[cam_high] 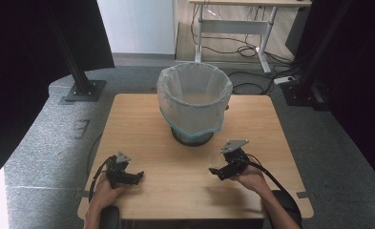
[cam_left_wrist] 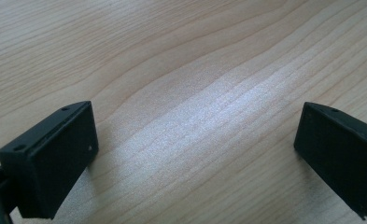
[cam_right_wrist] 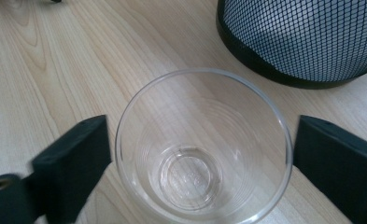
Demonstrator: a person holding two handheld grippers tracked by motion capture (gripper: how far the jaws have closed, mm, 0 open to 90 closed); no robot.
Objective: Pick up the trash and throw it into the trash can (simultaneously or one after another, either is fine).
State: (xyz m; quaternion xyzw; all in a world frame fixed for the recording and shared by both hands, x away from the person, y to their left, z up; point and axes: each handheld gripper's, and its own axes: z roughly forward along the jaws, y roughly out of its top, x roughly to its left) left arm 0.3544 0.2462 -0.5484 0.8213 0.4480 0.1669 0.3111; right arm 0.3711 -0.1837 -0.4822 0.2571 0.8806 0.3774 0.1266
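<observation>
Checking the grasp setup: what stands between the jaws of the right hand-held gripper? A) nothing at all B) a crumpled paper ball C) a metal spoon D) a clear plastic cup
D: in the right gripper view a clear plastic cup stands upright and empty between the two black jaws of the right hand-held gripper, on the wooden table.

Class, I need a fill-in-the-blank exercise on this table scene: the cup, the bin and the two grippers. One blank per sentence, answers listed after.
1. The clear plastic cup stands between the jaws of the ____ gripper.
2. The cup is ____ inside, with the table's wood grain showing through its bottom.
3. The mesh bin is lined with a translucent plastic ____.
4. The left gripper has ____ between its wide-open jaws but bare table.

Missing words: right; empty; bag; nothing
</observation>
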